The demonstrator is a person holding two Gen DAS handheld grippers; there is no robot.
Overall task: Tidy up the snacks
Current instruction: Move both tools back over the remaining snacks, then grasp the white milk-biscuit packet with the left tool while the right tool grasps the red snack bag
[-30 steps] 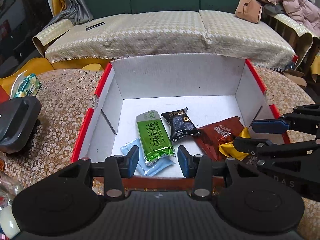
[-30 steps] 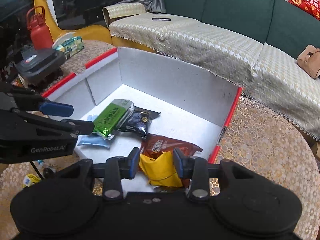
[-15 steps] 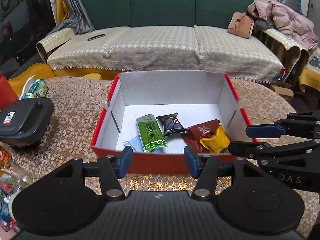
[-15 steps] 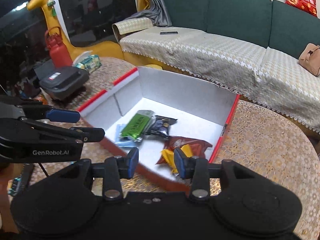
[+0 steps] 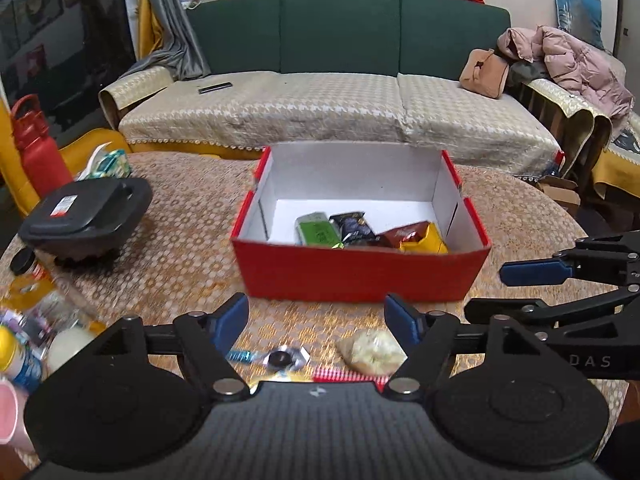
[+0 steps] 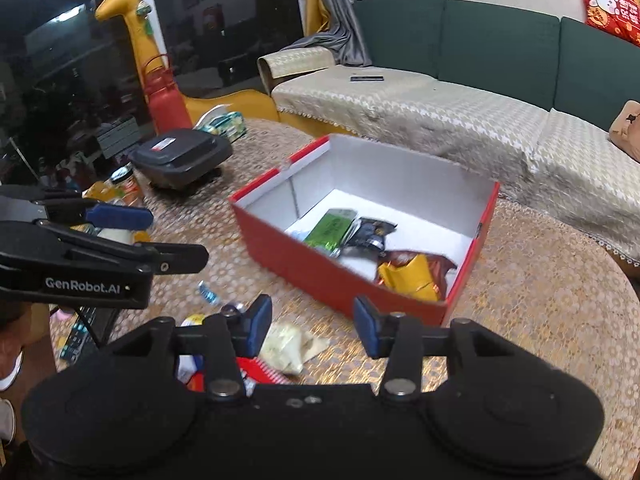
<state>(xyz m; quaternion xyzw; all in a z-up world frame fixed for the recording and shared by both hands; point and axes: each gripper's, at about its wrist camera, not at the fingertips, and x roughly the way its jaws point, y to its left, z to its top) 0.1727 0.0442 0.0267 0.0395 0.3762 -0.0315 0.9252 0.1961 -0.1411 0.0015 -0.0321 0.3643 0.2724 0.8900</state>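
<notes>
Short of the red cardboard box with white inside (image 5: 360, 272), the left gripper (image 5: 316, 316) and right gripper (image 6: 313, 320) are seen empty, jaws opening.

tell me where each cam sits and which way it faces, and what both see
Left wrist: sits on the left gripper, faces down over the table at the red box and sofa; its own opening, empty fingers show, with the right gripper at the right edge.
Right wrist: sits on the right gripper, faces the box from its near right corner; its own opening, empty fingers show, with the left gripper at the left edge.
Shared: box, snacks, sofa, black case.
</notes>
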